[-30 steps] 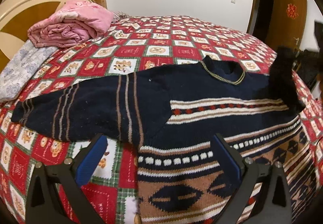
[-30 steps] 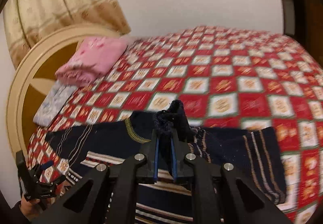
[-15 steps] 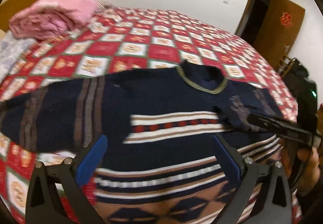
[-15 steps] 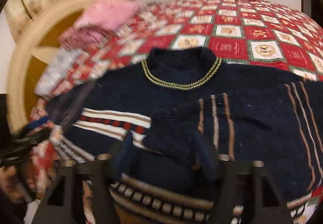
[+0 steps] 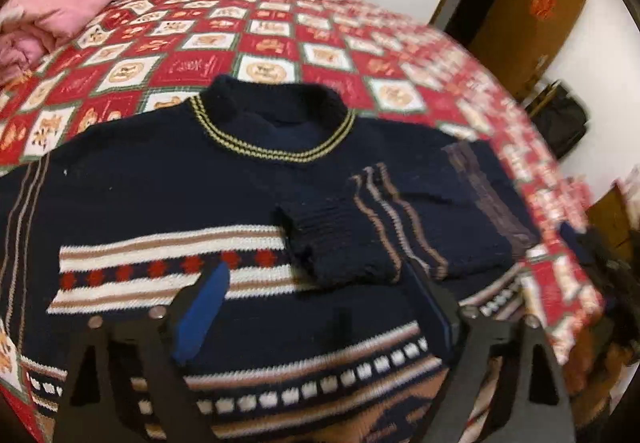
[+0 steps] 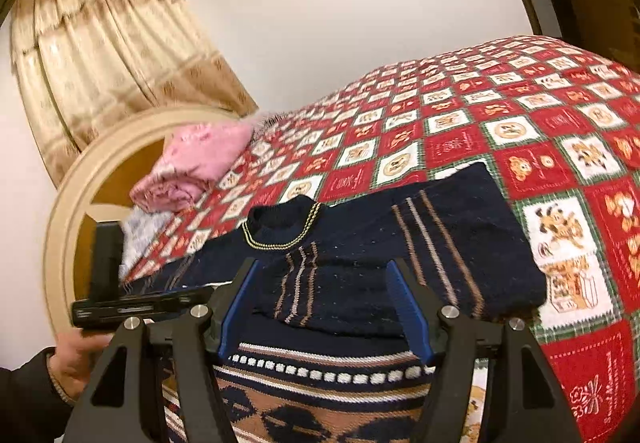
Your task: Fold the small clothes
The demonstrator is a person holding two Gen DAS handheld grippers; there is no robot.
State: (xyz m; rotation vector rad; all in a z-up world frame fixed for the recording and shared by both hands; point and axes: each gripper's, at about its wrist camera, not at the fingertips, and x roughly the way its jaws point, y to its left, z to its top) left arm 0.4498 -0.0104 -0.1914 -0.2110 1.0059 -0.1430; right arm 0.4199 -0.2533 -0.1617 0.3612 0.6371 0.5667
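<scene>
Navy patterned sweater [image 5: 168, 183] lies flat, front up, on the red-and-white checked bedspread [image 5: 280, 27], filling the centre and lower half of the left wrist view. Collar with yellow trim [image 5: 276, 123] points toward the top of the frame. One sleeve [image 5: 384, 227] is folded across the chest at centre right, its ribbed cuff [image 5: 320, 239] resting on the white, tan and red stripe band. The other sleeve runs off the left edge of the frame.

Left gripper [image 5: 320, 303]: at the bottom of its own view, jaws wide apart and closing. Blue pads over the sweater's lower chest; nothing gripped, and whether the tips touch the knit I cannot tell.

Right gripper [image 6: 324, 307]: bottom centre of its view, jaws partly open, nothing clamped. The folded sleeve [image 6: 360, 283] lies beyond and between the fingers, free of them.

Right wrist view, lower left: a hand [image 6: 76, 359] in a dark sleeve holds the black left gripper handle [image 6: 140, 307].

Pink folded bedding [image 6: 200, 167] sits at the head of the bed, left of centre, against the curved headboard [image 6: 72, 211]. Beige curtain [image 6: 100, 63] upper left. Left wrist view, upper right: brown door [image 5: 524, 19].
</scene>
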